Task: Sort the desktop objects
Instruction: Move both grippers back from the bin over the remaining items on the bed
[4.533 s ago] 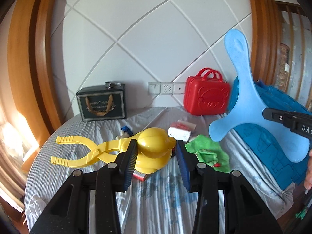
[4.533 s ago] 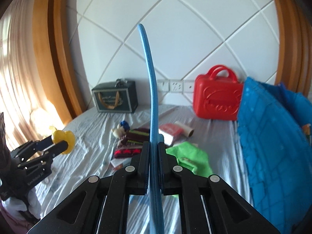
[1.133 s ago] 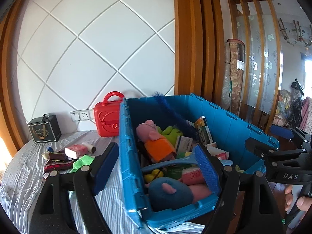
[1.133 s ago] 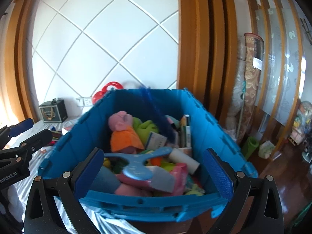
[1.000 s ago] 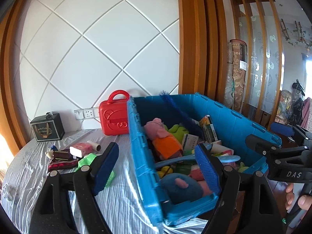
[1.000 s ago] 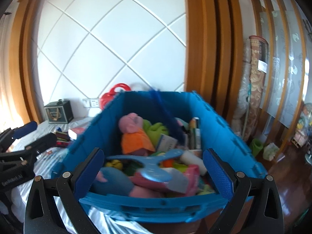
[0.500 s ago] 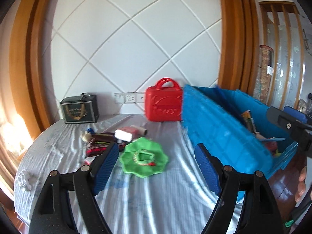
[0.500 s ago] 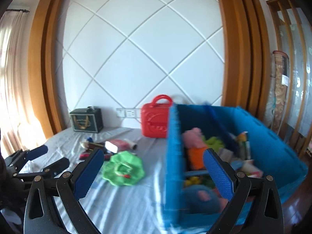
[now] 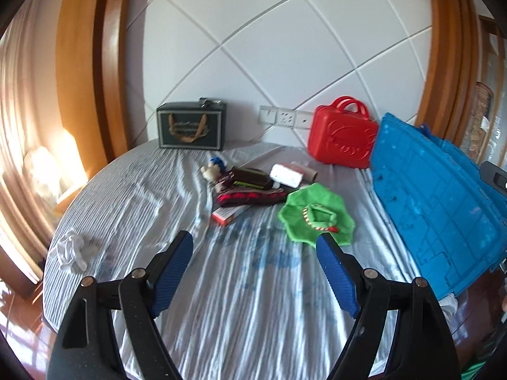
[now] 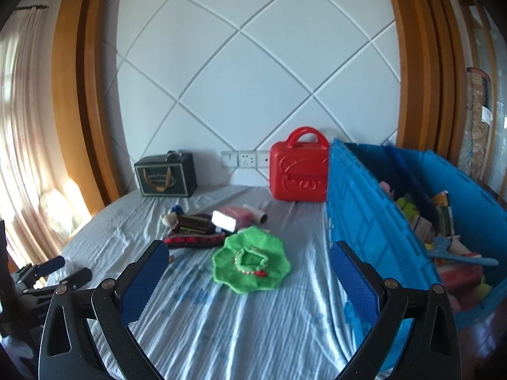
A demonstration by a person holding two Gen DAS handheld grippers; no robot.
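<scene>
Green cloth (image 9: 317, 213): you see it flat and scalloped on the counter (image 9: 158, 196), red-trimmed at its middle, beside the blue bin (image 10: 374, 221).
Left gripper (image 9: 255, 274): yours stands apart, empty.
Right gripper (image 10: 247, 283): yours gapes wide, empty.

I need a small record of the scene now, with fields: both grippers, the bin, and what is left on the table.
left gripper: open, holds nothing
right gripper: open, holds nothing
blue bin: at the table's right edge, full of toys and boxes
table: striped cloth
left on table: green cloth toy, small pile of items, red case, dark box
</scene>
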